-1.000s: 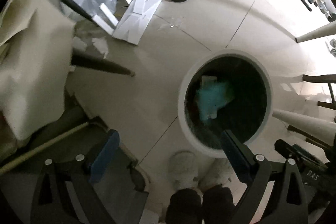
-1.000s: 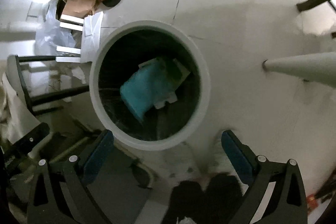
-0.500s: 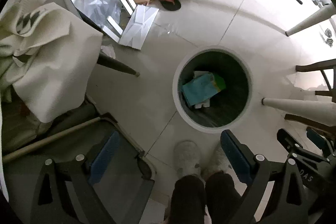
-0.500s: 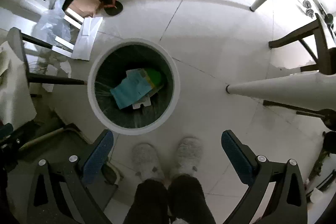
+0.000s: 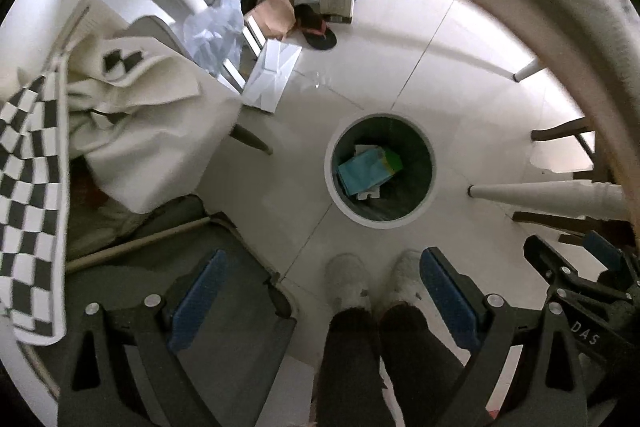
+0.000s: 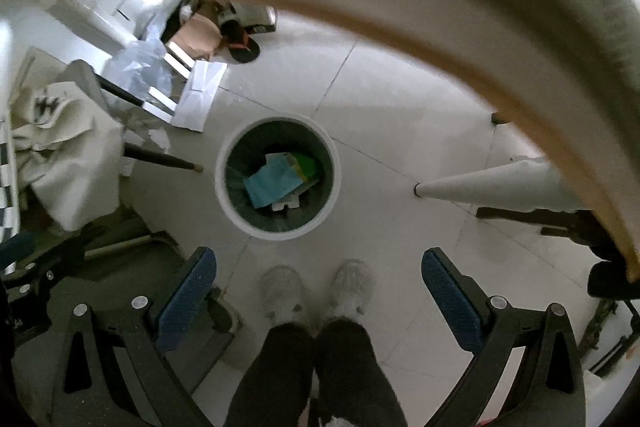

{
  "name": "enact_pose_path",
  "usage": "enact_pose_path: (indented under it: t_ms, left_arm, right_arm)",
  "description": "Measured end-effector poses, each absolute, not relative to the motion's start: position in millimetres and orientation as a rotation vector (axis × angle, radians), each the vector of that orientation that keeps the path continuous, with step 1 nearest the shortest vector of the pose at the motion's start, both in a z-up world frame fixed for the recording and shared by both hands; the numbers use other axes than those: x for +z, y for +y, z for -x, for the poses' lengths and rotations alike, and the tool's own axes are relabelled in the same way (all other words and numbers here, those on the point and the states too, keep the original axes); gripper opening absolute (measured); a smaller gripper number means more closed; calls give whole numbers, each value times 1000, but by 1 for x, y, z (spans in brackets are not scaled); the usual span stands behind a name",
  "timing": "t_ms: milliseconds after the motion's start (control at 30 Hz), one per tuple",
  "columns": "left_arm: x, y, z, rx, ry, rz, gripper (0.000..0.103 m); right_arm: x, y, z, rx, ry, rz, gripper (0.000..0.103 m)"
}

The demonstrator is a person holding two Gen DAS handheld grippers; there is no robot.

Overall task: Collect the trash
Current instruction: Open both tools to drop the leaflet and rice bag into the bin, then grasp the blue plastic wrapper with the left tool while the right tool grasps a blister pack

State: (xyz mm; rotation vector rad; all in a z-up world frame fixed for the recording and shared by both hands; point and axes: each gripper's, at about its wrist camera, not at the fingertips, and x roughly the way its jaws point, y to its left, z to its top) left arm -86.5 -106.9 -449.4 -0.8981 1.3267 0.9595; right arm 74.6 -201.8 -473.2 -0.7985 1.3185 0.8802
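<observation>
While the left camera looks straight down, the left tool [image 5: 322, 295] hangs high over the floor [image 5: 400, 59] with its blue pads [image 5: 198, 299] spread wide and nothing between them. Beyond the pads stands the round bin [image 5: 379, 215], and inside it lies the trash: a blue packet [image 5: 366, 171] with a green piece [image 5: 394, 159] beside it and some white paper under them. The person's two light slippers [image 5: 346, 283] stand on the floor just beside the bin. At the left a pale cloth [image 5: 152, 131] and a checked cloth [image 5: 28, 187] hang over a chair. Farther away there are cardboard [image 5: 276, 15], a plastic bag [image 5: 212, 35] and a dark sandal [image 5: 318, 33]. The bench edge [image 5: 540, 7] curves across the top right, and one white leg [image 5: 548, 195] reaches the floor near the bin.

Seen from the right camera, the right tool [image 6: 318, 297] is also released, its pads [image 6: 450, 301] far apart and holding nothing. The bin [image 6: 278, 229] lies ahead of it with the same blue packet [image 6: 272, 183] and green piece [image 6: 306, 163] inside. The slippers [image 6: 352, 285] are close to the bin rim. The bench edge [image 6: 440, 7] fills the top of this view, and the white leg [image 6: 500, 183] stands to the right of the bin.
</observation>
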Motion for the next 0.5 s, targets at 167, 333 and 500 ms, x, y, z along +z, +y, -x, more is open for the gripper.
enact_pose_path:
  t_ms: [167,333,500]
  left_arm:
    - [-393,-112,94,955,1307,912,99]
    - [-339,-116,97,957,1279,888,99]
    - [-298,-104,79,980,1225,831,99]
  right_arm:
    - [-406,-209,-65,895,1324,765,103]
    - [-336,-214,-67,879,1352,697,103]
    - [-283,-206,-100,837,1341,594,103]
